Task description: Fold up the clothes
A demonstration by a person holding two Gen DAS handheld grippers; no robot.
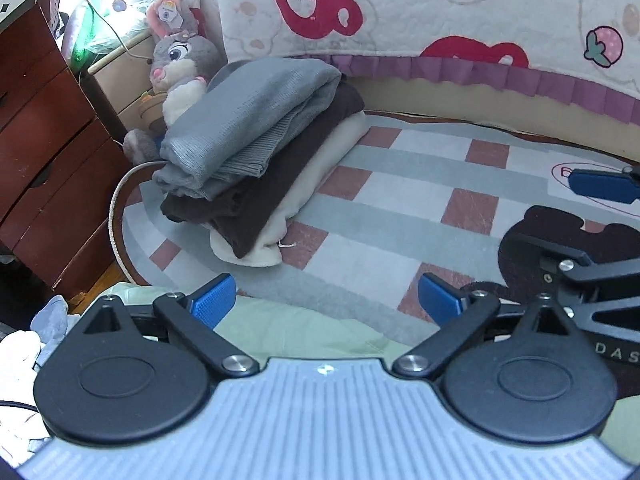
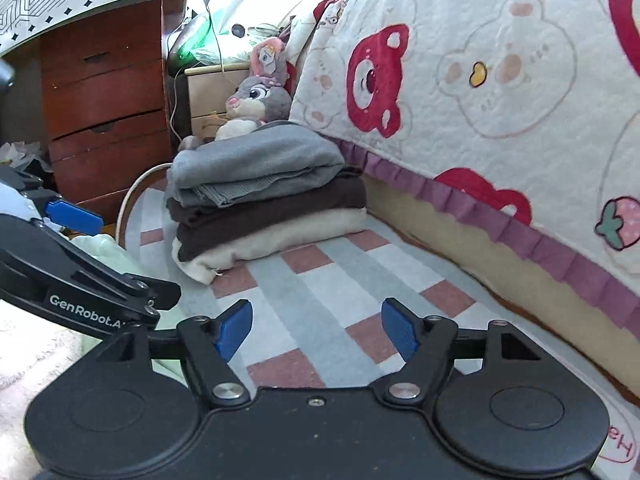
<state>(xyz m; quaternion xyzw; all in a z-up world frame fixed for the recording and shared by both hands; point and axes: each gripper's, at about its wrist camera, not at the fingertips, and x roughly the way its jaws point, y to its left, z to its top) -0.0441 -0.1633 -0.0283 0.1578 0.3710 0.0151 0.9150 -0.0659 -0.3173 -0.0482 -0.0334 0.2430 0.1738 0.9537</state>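
1. Both pairs of blue-padded fingers stand spread apart with nothing between them: the left gripper (image 1: 326, 300) hangs over the edge of a pale green garment (image 1: 304, 328), and the right gripper (image 2: 317, 330) hangs over bare rug.
2. In the left wrist view one blue finger of the right gripper (image 1: 602, 186) shows at the right edge; in the right wrist view one finger of the left gripper (image 2: 74, 214) shows at the left edge.
3. The surface is a checked rug (image 2: 320, 276) of grey, white and dusty-pink squares, with a dark brown bear shape (image 1: 560, 232) printed on it.
4. A stack of folded clothes (image 2: 264, 196) sits on the rug near its far corner: a grey knit piece (image 1: 256, 120) on top, a dark brown piece (image 1: 256, 208) under it, a cream piece (image 2: 280, 236) at the bottom.
5. Just behind the stack leans a grey plush rabbit with pink ears (image 2: 260, 96).
6. Along the rug's far side hangs a white quilted bedcover with red bear faces and a purple frill (image 2: 480, 92).
7. A reddish-brown wooden chest of drawers (image 2: 108, 112) stands to the left, and a pale cabinet (image 2: 212, 92) sits between it and the rabbit.
8. A white cord (image 1: 116, 216) curves along the rug's left edge.
9. Crumpled light-coloured clothes (image 1: 24, 348) lie at the lower left of the left wrist view.
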